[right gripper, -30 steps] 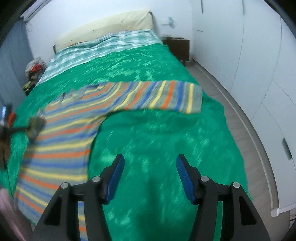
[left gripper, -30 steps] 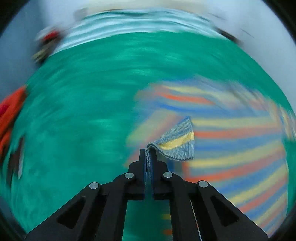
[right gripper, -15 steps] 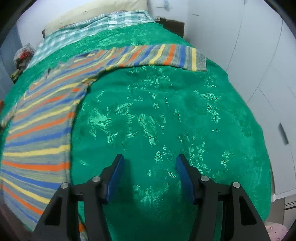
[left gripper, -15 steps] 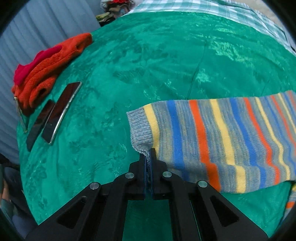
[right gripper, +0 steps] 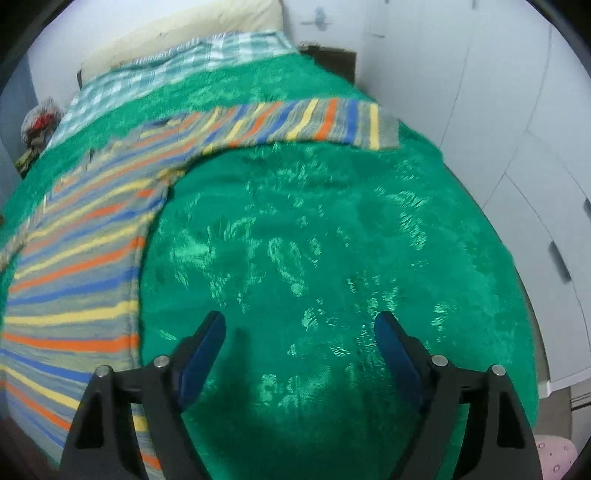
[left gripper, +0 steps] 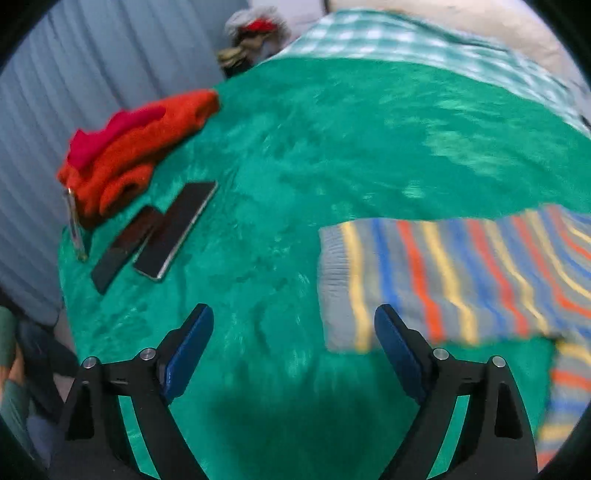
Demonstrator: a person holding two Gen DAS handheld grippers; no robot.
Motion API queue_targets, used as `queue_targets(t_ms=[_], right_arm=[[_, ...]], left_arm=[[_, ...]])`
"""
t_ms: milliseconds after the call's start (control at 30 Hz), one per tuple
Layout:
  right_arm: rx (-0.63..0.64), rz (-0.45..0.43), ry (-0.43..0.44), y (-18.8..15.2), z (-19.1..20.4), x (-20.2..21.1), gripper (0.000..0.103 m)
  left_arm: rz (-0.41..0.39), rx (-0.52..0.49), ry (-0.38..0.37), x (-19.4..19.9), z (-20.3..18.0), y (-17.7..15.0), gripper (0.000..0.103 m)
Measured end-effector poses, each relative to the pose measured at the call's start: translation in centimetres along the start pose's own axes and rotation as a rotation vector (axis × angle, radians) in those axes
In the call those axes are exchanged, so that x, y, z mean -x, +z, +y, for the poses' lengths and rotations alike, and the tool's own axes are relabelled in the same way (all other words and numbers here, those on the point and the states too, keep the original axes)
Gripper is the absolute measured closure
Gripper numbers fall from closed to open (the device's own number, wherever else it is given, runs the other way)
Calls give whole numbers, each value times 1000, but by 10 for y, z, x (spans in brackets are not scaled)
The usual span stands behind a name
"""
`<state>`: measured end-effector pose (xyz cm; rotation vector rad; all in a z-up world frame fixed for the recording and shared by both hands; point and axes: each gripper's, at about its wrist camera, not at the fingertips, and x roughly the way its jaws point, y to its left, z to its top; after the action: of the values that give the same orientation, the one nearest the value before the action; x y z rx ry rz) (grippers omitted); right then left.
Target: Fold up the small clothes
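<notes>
Striped sweater [left gripper: 461,280] lies right of left claw [left gripper: 293,325].

Right wrist view only. Right gripper [right gripper: 295,332] spread wide, blue-padded fingers [right gripper: 205,347] apart, nothing between them, above bare green bedspread [right gripper: 314,240]. Striped sweater [right gripper: 74,266] spread flat on the bedspread, left of the gripper: grey knit with orange, yellow and blue bands. Body running off the lower left edge of frame. One sleeve [right gripper: 314,122] stretched out to the right across the bed, cuff end near the bed's right edge. Checked sheet [right gripper: 177,70] and cream pillow [right gripper: 184,29] at the far end. White wardrobe doors [right gripper: 517,110] along the right. Slight motion blur throughout.
</notes>
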<state>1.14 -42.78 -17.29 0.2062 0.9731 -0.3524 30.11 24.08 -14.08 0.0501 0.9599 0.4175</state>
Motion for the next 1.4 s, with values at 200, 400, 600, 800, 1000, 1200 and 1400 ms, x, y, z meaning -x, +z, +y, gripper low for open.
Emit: queue_targets(t_ms=[200,400,600,800,1000,1200,1400], right_arm=[[-18,-49,16,-2,-2,15,21],[-41,-111,52,-6,-7,41,21],[-71,-152,108,-10,-8,81,21],[-45,-172,174,-19,13,128,18],[-1,-189,223,-18,40,160,17],[19,-193,282,-13,62,175,17],[52,-206,312,-7,77,185,17]], left_arm=[[-135,-79,-110,109,-14,-50,7],[-171,-118,-242,184,-42,-92,6],[-196,-140,-320,228,-59,-114,6],[-209,-167,-360,255,-71,-128,6],[-214,-191,-377,269,-75,-135,6],[-226,-195,-376,280,-73,-136,6],[-248,-208,-366,290,-74,-136,6]])
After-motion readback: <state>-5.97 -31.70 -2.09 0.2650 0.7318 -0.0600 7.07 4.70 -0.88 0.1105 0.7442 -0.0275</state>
